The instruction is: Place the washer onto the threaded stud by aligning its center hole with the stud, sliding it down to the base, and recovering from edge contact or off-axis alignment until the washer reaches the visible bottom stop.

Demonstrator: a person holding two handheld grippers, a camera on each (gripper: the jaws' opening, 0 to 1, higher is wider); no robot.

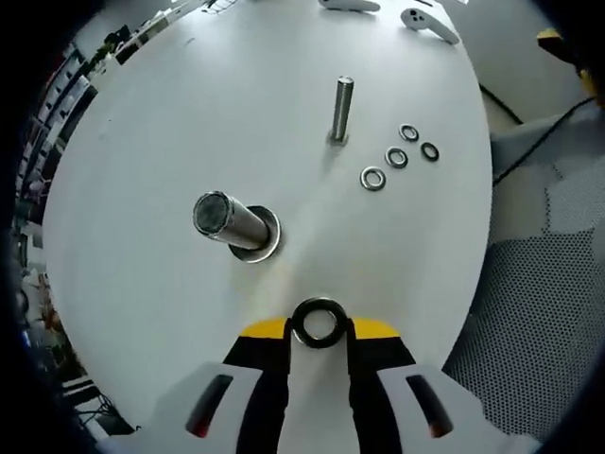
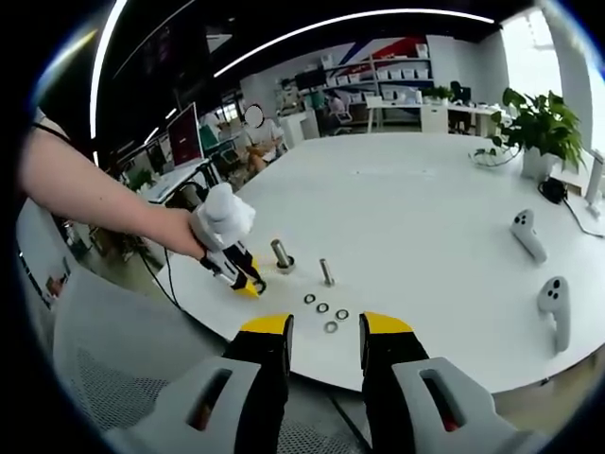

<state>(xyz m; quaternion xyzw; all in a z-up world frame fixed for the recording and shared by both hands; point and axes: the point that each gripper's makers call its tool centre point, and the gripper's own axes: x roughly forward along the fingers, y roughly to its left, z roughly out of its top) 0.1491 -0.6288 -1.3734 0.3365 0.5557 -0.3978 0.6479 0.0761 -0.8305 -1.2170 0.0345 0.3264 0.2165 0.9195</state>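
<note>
Gripping a dark metal ring washer (image 1: 319, 323) between its yellow-tipped jaws, the left gripper (image 1: 319, 333) hovers over the round white table (image 1: 189, 113), as the left gripper view shows. Taking the wide threaded steel stud (image 1: 230, 223) as the landmark, the held washer sits below and to the right of it in this view, near but apart from it, not yet over its top. The stud stands on a flat round base washer (image 1: 267, 242) and leans toward the camera. Further right of the stud rises a slimmer steel stud (image 1: 341, 109), upright on the table. Right of that again lie four loose steel washers (image 1: 373, 178), flat on the table in a small cluster. At the far edge rest two white handheld controllers (image 1: 430, 24).

In the right gripper view, a person's bare forearm (image 2: 90, 194) reaches in from the left, and the hand (image 2: 213, 222) carries the left gripper (image 2: 244, 277) just left of the wide stud (image 2: 282, 254). The slim stud (image 2: 326, 272) stands just right of it, with the loose washers (image 2: 322, 308) nearer the camera. The right gripper (image 2: 325, 336) is held off the table's near edge, its jaws apart with nothing between them. The controllers (image 2: 527, 235) lie well to the right, and a green potted plant (image 2: 539, 128) stands beyond them.
</note>
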